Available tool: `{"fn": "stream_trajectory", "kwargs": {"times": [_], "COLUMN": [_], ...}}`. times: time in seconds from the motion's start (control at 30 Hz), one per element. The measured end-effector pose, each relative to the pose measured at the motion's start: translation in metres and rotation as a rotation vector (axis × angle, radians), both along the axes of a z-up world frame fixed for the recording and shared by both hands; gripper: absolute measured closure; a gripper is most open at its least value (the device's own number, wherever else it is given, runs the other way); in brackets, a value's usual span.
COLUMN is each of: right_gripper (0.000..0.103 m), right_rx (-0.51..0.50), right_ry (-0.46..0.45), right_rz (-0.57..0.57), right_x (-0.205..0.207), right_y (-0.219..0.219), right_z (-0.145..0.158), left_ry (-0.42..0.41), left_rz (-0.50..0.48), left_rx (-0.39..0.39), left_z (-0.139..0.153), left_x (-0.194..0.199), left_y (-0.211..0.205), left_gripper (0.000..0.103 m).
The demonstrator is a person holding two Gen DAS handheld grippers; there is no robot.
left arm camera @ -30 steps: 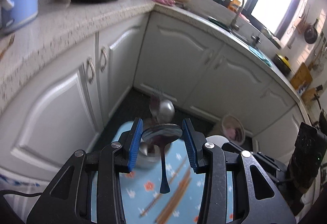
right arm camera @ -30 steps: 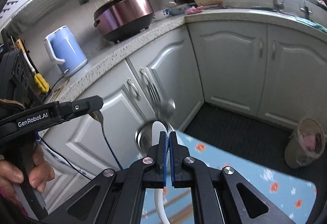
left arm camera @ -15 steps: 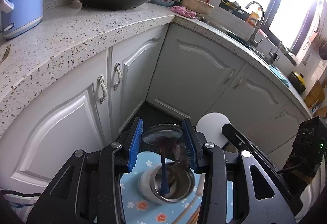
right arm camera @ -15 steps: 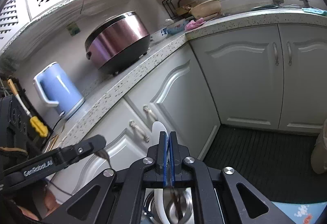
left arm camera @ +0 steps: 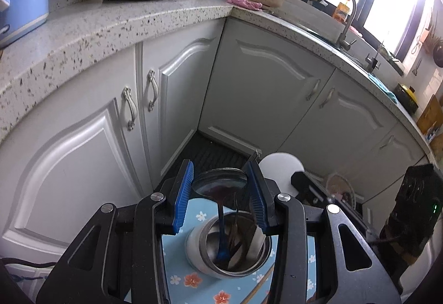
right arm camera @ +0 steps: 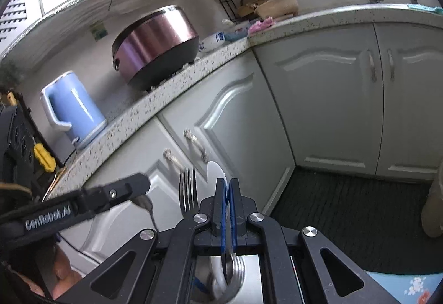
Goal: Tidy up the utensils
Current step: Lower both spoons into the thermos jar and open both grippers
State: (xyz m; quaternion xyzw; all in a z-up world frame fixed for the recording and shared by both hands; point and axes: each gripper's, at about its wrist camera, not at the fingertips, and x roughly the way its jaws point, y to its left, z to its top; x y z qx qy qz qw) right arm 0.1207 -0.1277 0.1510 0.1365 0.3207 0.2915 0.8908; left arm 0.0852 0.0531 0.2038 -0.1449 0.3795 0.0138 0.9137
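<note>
My left gripper (left arm camera: 220, 173) is shut on the bowl of a metal spoon (left arm camera: 221, 184), its blue pads pressing both edges. The spoon's blue-tipped handle hangs down into a steel utensil cup (left arm camera: 199, 251) right below. In that cup stand other utensils, among them a fork (right arm camera: 188, 190) with its tines up. My right gripper (right arm camera: 227, 184) is shut on a white spoon (right arm camera: 216, 172), whose bowl sticks up above the pads and whose handle reaches down into the steel cup (right arm camera: 238, 268). The left gripper (right arm camera: 110, 196) shows at the left there, close beside.
The cup stands on a blue flowered cloth (left arm camera: 191, 280) with chopsticks (left arm camera: 259, 291) lying on it. White cabinet doors (left arm camera: 83, 165) and a speckled counter (left arm camera: 110, 27) with a blue kettle (right arm camera: 74, 110) and a cooker (right arm camera: 155, 43) lie ahead. A hand (right arm camera: 63, 270) holds the left gripper.
Both grippers have come forward and down over the steel cup. The metal spoon's handle and the white spoon's handle now hang inside the cup. Both grips are unchanged.
</note>
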Motion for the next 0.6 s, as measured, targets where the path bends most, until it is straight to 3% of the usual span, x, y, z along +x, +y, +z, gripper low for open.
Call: {"fn": "stream_trajectory", "kwargs": {"times": [0.6], "right_gripper": [0.101], "right_rx": [-0.093], "right_ry": [0.100], "right_rz": [0.051], "right_x": [-0.031], "right_y": [-0.006], "right_z": [-0.028], "left_ry": [0.077], "left_rz": [-0.006], "left_rx": [0.010], "left_z": [-0.044], "left_x": [-0.021], "left_y": [-0.014], "left_gripper": [0.064]}}
